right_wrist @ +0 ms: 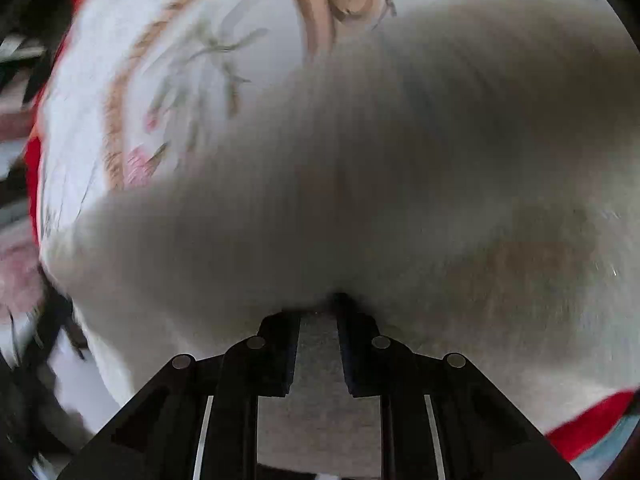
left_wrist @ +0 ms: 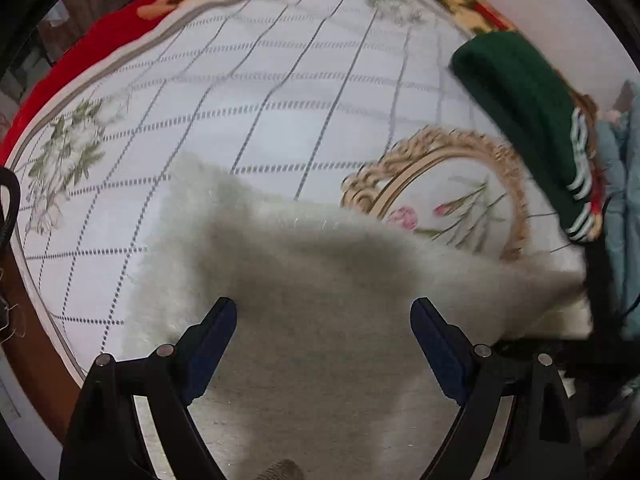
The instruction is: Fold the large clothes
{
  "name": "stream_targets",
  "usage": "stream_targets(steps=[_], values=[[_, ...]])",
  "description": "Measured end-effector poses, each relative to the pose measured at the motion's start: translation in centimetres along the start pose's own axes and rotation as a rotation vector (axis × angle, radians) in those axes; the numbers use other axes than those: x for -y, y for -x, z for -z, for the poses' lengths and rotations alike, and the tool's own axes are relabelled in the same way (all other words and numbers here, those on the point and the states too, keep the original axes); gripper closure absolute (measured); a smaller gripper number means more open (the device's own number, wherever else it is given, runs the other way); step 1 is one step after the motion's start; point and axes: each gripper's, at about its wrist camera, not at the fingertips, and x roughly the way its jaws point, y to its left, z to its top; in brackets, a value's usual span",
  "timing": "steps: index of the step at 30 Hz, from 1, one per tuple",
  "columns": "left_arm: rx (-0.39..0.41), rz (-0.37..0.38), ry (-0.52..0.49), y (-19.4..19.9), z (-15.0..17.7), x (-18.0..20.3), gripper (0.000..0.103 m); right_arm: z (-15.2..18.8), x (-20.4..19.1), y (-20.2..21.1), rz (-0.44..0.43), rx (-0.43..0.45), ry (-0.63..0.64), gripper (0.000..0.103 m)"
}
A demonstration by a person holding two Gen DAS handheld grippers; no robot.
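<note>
A large fluffy cream-white garment point(left_wrist: 312, 264) lies on a white checked bedspread point(left_wrist: 280, 80). My left gripper point(left_wrist: 324, 312) is open, its dark blue fingers wide apart just above the garment, holding nothing. In the right wrist view the same garment point(right_wrist: 400, 160) fills most of the frame, blurred by motion. My right gripper point(right_wrist: 320, 308) is shut on a fold of the garment, with fabric bunched between the fingertips.
A dark green knit piece with white stripes point(left_wrist: 532, 120) hangs at the right. Pale blue cloth point(left_wrist: 624, 200) lies beyond it. A red flowered blanket point(left_wrist: 100, 28) borders the bedspread. A gold-framed flower print point(left_wrist: 448, 184) marks the bedspread by the garment.
</note>
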Motion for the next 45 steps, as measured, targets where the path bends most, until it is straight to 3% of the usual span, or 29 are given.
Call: stream_targets(steps=[3, 6, 10, 12, 14, 19, 22, 23, 24, 26, 29, 31, 33, 35, 36, 40, 43, 44, 45], values=[[-0.005, -0.025, 0.037, -0.7, 0.4, -0.7, 0.014, -0.9, -0.4, -0.2, 0.024, -0.059, 0.010, 0.084], [-0.005, -0.004, 0.062, 0.1, 1.0, -0.7, 0.014, 0.2, -1.2, 2.2, 0.054, -0.062, 0.023, 0.084], [0.048, -0.025, 0.044, 1.5, 1.9, 0.1, 0.014, 2.0, -3.8, 8.3, 0.063, 0.158, 0.123, 0.084], [0.050, -0.045, 0.086, 1.4, 2.4, -0.5, 0.014, 0.5, -3.9, 6.8, 0.097, 0.200, 0.128, 0.085], [0.073, -0.050, 0.174, 2.3, 3.5, -2.1, 0.014, -1.5, -2.8, 3.1, 0.074, 0.153, 0.085, 0.085], [0.117, -0.058, 0.457, 5.8, 8.9, -6.5, 0.014, -1.7, -1.8, 7.4, -0.046, 0.172, 0.052, 0.083], [0.111, -0.025, 0.642, 6.8, 13.0, -8.4, 0.014, 0.9, -1.0, 9.8, -0.070, 0.212, 0.105, 0.055], [0.113, -0.002, 0.698, 6.9, 14.1, -8.9, 0.014, 1.8, -0.9, 10.4, -0.101, 0.209, 0.119, 0.044], [0.107, 0.033, 0.757, 6.5, 15.2, -9.2, 0.014, 3.1, -0.4, 10.5, -0.138, 0.198, 0.135, 0.041], [0.072, 0.139, 0.876, 4.4, 17.1, -9.8, 0.014, 4.6, 0.2, 10.1, -0.157, 0.182, 0.149, 0.041], [0.070, 0.239, 0.989, 1.8, 18.3, -10.4, 0.016, 6.3, 0.8, 8.9, -0.163, 0.192, 0.158, 0.041], [0.133, 0.221, 0.986, 1.1, 17.6, -10.6, 0.017, 6.5, 1.6, 7.3, -0.160, 0.170, 0.150, 0.041], [0.214, 0.092, 0.903, 1.4, 15.7, -10.4, 0.049, 7.0, 2.9, 5.8, -0.180, 0.133, 0.119, 0.041], [0.256, 0.056, 0.848, 1.9, 14.4, -10.4, 0.079, 6.7, 3.2, 4.7, -0.201, 0.115, 0.098, 0.041], [0.292, 0.059, 0.816, 2.5, 13.7, -10.6, 0.083, 6.8, 3.2, 4.7, -0.216, 0.112, 0.095, 0.041], [0.374, 0.048, 0.754, 5.4, 11.8, -11.9, 0.084, 7.4, 2.6, 5.9, -0.211, 0.128, 0.122, 0.041], [0.376, 0.058, 0.740, 5.5, 11.6, -14.0, 0.084, 6.7, 1.0, 5.6, -0.179, 0.121, 0.148, 0.041], [0.362, 0.078, 0.738, 5.1, 11.6, -14.6, 0.083, 6.1, 0.2, 4.6, -0.150, 0.102, 0.162, 0.043], [0.341, 0.093, 0.741, 4.5, 11.6, -15.0, 0.078, 5.6, -0.4, 3.4, -0.094, 0.086, 0.175, 0.051]])
